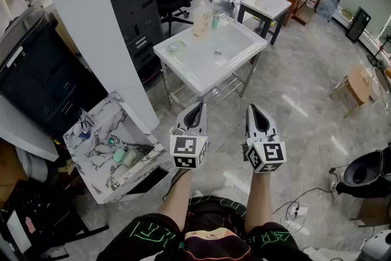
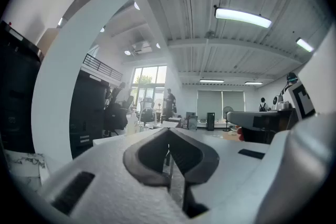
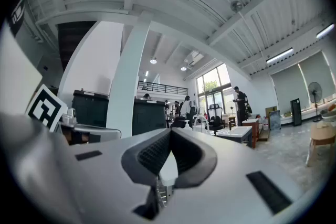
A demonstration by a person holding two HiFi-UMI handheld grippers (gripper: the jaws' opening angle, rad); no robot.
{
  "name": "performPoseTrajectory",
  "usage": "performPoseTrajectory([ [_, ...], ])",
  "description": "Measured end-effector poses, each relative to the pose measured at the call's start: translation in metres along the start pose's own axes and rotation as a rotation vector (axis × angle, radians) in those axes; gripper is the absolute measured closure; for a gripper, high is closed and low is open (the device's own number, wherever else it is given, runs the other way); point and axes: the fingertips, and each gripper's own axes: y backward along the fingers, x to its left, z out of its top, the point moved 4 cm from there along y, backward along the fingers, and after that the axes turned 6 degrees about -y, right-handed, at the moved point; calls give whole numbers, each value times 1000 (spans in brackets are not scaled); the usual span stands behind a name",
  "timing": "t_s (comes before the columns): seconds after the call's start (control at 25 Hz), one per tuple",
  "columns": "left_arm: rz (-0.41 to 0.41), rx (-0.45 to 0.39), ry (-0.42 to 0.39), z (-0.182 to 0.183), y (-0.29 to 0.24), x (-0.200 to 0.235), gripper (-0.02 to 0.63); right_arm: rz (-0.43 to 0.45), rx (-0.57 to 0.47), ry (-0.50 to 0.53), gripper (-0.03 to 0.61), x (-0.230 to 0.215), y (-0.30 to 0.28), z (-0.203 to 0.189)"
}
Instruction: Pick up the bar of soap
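We hold left gripper (image 1: 197, 110) and right gripper (image 1: 255, 112) near, jaws of both closed, empty. White sink table (image 1: 189, 65) far, on grey floor (image 1: 305, 107); white pillar (image 1: 91, 27) left.

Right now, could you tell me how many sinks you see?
3: a white sink straight ahead, a second white one behind it, and a marbled one tilted at left. Others may be hidden.
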Motion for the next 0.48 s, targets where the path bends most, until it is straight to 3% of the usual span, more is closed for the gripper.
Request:
performPoseTrajectory([
  [0.2, -8, 0, -29, 2, 5, 3, 614, -18, -9, -56, 574, 3, -9, -1],
  [0.48, -12, -2, -56, 5, 9, 15, 614, 29, 0, -45, 574, 23, -29, -5],
])
